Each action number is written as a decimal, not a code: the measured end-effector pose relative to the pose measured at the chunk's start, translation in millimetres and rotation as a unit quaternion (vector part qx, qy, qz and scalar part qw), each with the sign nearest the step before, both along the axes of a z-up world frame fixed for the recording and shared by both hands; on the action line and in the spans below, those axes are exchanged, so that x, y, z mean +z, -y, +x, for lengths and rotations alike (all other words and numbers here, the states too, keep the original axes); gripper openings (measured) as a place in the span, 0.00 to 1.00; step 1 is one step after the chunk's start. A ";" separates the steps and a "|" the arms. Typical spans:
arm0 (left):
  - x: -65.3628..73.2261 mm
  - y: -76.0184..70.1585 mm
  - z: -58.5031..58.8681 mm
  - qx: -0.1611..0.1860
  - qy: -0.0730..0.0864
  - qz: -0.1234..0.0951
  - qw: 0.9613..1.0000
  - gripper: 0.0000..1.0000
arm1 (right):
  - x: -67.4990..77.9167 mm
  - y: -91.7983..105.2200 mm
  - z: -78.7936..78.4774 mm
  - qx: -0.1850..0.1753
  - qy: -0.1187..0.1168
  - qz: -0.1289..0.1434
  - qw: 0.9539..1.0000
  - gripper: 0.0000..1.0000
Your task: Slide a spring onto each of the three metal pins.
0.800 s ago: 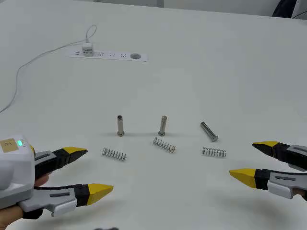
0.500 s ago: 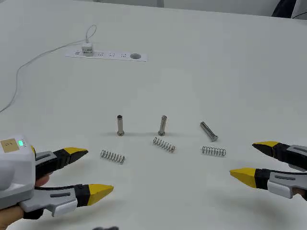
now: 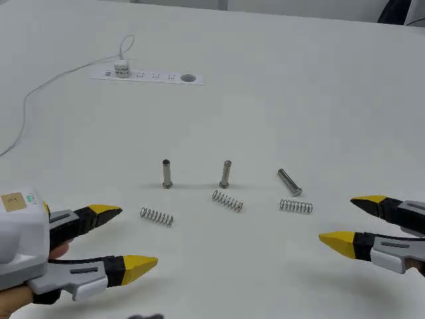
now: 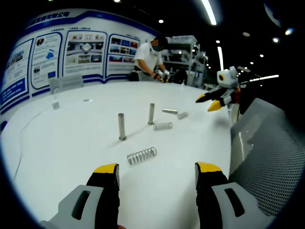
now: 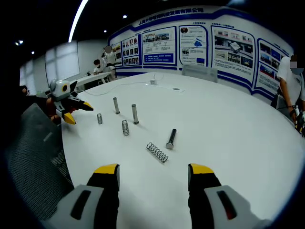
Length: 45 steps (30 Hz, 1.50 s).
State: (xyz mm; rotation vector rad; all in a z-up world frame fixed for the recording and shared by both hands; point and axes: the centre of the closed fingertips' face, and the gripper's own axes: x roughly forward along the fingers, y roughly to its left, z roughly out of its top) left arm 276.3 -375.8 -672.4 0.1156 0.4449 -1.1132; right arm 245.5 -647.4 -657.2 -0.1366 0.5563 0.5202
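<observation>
Three metal pins rest on the white table: the left pin (image 3: 167, 173) and the middle pin (image 3: 226, 173) stand upright, and the right pin (image 3: 289, 182) lies on its side. In front of each lies a spring: left spring (image 3: 157, 216), middle spring (image 3: 227, 201), right spring (image 3: 295, 207). My left gripper (image 3: 129, 236) hovers open at the near left, just short of the left spring (image 4: 141, 155). Open as well, my right gripper (image 3: 353, 218) waits at the near right, with the right spring (image 5: 157, 152) and the lying pin (image 5: 170, 138) ahead of it. Both hold nothing.
A white power strip (image 3: 147, 77) with a plugged-in charger and its cable (image 3: 40, 86) lies at the far left of the table. People stand beyond the table in both gripper views. A mesh chair back (image 4: 267, 152) stands beside the table.
</observation>
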 end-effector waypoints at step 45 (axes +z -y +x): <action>0.1 -2.2 -1.5 0.009 0.001 0.002 1.000 0.65 | 15.3 3.0 46.0 -0.007 -0.020 -0.019 1.000 0.44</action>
